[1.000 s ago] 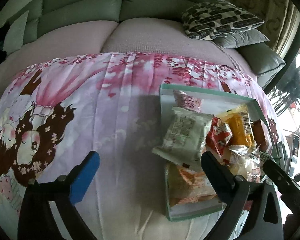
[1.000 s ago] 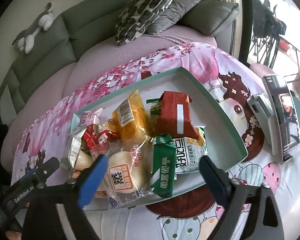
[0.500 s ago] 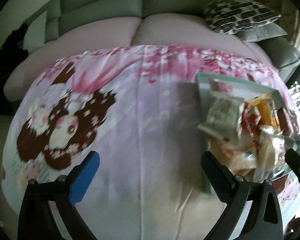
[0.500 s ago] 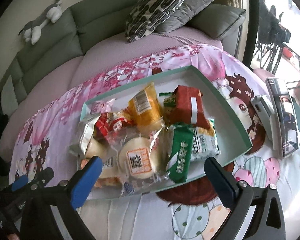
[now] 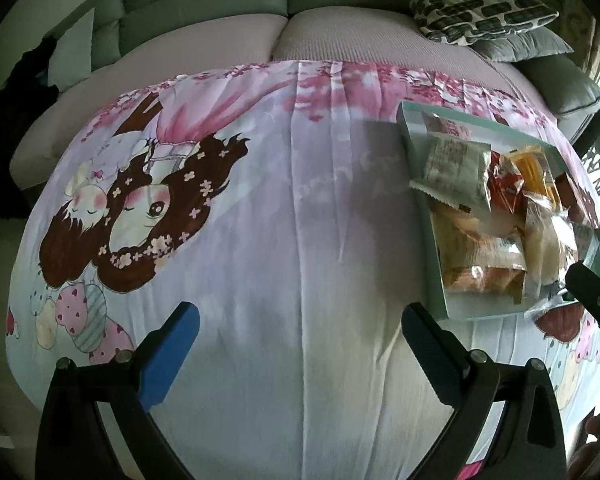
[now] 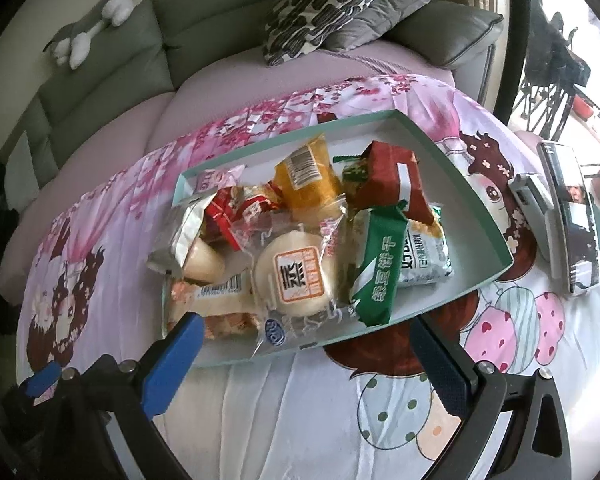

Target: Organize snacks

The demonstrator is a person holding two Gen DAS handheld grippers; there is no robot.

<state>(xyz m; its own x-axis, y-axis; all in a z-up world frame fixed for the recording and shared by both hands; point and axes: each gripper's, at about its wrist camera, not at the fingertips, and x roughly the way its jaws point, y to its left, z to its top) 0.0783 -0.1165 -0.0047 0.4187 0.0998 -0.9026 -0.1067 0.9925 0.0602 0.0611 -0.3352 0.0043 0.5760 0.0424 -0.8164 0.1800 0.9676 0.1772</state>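
The left gripper (image 5: 298, 344) hovers level over bare printed cloth (image 5: 260, 220), jaws spread wide and empty. Right of it, the right gripper (image 6: 306, 354) hangs just near the snack-filled teal tray (image 6: 480, 208), likewise wide apart, gripping nothing.

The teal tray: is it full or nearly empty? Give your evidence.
Mostly full. Wrapped snacks crowd the teal tray; the green packet overlaps others, and only its far right corner is bare.
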